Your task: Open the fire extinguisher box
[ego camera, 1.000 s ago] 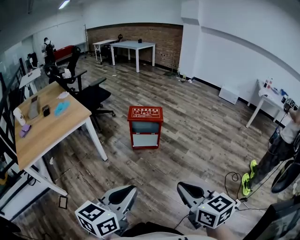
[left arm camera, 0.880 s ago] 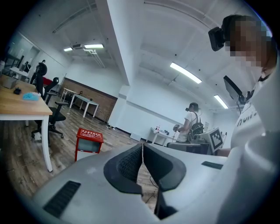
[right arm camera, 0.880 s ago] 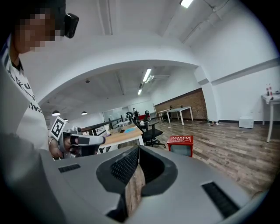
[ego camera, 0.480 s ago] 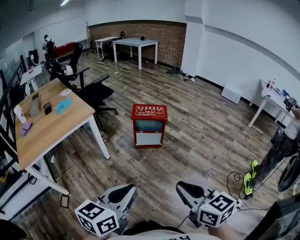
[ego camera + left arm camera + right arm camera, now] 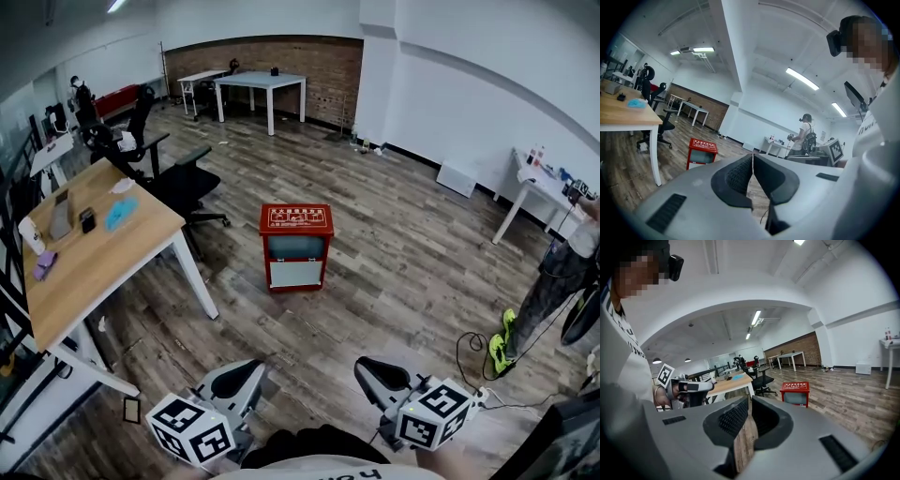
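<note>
The red fire extinguisher box [image 5: 295, 246] stands upright on the wood floor in the middle of the room, its glass-fronted door closed and facing me. It also shows small in the left gripper view as the red box [image 5: 702, 152] and in the right gripper view as the red box [image 5: 795, 393]. My left gripper [image 5: 251, 369] and right gripper [image 5: 367, 367] hang at the bottom of the head view, well short of the box. The left gripper [image 5: 752, 157] has its jaws together with nothing in them. The right gripper [image 5: 749, 402] is also shut and empty.
A wooden desk [image 5: 94, 253] with small items stands at the left, with a black office chair [image 5: 183, 192] behind it. A person [image 5: 553, 291] stands at the right edge by cables [image 5: 478, 361] on the floor. White tables [image 5: 262, 84] line the brick back wall.
Both grippers sit slightly lower in the head view and have edged forward. The box and the room have shifted a little in the view. The jaws look the same.
</note>
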A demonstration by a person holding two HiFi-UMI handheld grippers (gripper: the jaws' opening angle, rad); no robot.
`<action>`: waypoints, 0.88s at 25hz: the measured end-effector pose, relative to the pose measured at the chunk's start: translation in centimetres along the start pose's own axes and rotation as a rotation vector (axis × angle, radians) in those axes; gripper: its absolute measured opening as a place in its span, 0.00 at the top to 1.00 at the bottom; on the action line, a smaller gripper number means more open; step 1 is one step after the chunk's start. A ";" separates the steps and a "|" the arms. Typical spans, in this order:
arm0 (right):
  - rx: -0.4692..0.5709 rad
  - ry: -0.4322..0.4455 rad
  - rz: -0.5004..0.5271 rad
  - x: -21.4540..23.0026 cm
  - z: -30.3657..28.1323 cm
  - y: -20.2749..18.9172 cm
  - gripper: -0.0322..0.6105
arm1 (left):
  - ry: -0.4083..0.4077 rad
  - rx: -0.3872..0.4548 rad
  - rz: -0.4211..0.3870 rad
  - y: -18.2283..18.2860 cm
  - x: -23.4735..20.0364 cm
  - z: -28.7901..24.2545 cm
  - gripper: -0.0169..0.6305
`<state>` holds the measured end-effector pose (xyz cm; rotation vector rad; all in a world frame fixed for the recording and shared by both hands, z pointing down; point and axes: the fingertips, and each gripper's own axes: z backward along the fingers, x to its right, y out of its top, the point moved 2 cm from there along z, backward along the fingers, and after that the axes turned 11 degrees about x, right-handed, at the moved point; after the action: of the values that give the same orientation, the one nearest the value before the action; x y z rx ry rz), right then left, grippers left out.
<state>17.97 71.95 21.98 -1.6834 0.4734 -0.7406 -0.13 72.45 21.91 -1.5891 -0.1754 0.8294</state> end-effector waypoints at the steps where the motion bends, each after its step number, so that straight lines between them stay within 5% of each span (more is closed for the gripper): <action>1: 0.002 -0.008 -0.008 0.1 0.0 0.0 0.93 | -0.001 -0.002 0.002 -0.1 -0.1 -0.1 0.95; 17: -0.025 0.012 0.025 2.5 -3.7 -0.2 0.93 | 0.012 -0.015 0.010 -0.7 -2.1 -2.7 0.95; 22: -0.055 0.044 0.024 4.2 -5.6 -0.3 0.93 | 0.043 -0.013 0.069 -0.7 -3.3 -4.3 0.95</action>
<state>17.09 65.33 23.91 -1.7122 0.5482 -0.7541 0.24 67.30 23.72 -1.6314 -0.0961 0.8476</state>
